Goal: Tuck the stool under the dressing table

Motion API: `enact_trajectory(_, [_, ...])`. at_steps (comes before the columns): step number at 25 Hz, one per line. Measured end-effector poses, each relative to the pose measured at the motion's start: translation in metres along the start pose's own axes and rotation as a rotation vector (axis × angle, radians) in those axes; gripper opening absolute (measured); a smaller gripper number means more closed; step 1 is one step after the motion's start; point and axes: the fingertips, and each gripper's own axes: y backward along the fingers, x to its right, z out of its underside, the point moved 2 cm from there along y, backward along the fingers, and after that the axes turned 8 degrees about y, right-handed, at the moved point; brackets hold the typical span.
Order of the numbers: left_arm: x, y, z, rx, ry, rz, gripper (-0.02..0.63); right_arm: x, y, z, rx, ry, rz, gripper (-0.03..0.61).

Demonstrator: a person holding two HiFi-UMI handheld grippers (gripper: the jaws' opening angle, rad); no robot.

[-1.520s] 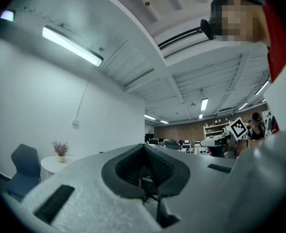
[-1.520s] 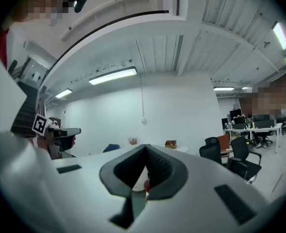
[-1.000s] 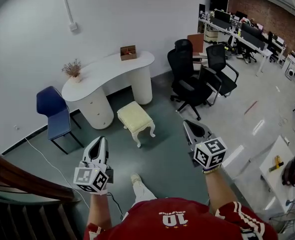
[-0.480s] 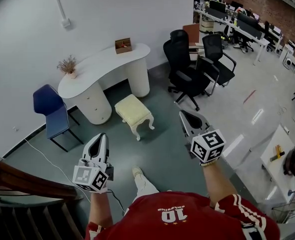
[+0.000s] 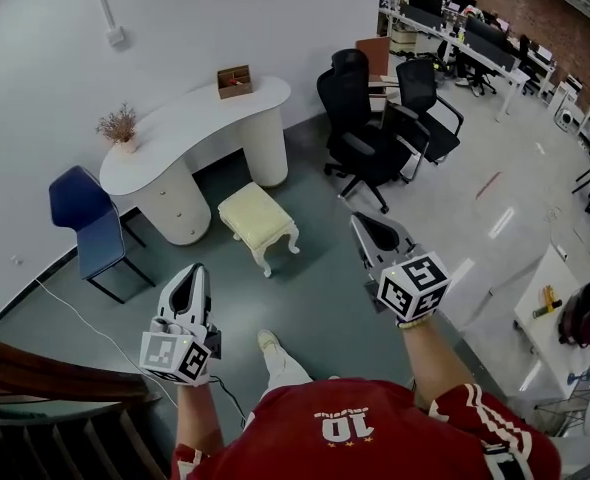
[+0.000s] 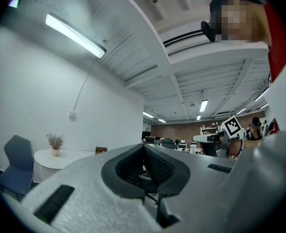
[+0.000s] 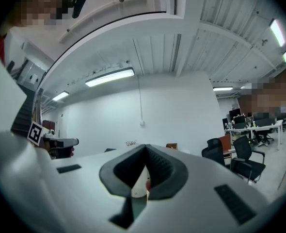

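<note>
Seen from above, a person in a red shirt (image 5: 355, 433) stands on a grey-green floor, one shoe (image 5: 267, 342) showing below, with a hand-held gripper in each hand. The left gripper (image 5: 195, 271) and the right gripper (image 5: 363, 224) both point forward at about waist height; each gripper's own camera shows its ribbed dark pads pressed together with nothing between them, so both are closed and empty.

Further out, between the two grippers and well apart from both, a small cream stool (image 5: 258, 215) with carved white legs stands on the open floor. It sits just in front of the knee gap of the white curved dressing table (image 5: 197, 128), nearer the right pedestal than the left drawer pedestal, and looks wholly clear of the front edge of the tabletop.

On the tabletop, a dried plant (image 5: 118, 128) stands near the left end and a wooden box (image 5: 234, 81) near the right end, at the back edge by the wall; a blue chair (image 5: 80, 213) stands left of the table; black office chairs (image 5: 360, 118) cluster to the right.

The task appears not yet begun: the stool is untouched and untucked; reaching it, gripping or pushing it, and sliding it under the table all remain.
</note>
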Motion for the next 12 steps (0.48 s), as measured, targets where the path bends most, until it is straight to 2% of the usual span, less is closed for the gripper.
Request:
enact_trajectory(7, [-0.042,-0.024,0.000,0.019,0.063,0.016,0.000,0.006,-0.054,0.013,-0.055,-0.009,-0.025,0.005])
enact_trajectory(12, [-0.095,-0.039,-0.002,0.046,0.064,-0.066,0.000,0.008,-0.114,0.029,-0.088,-0.048,-0.056,0.005])
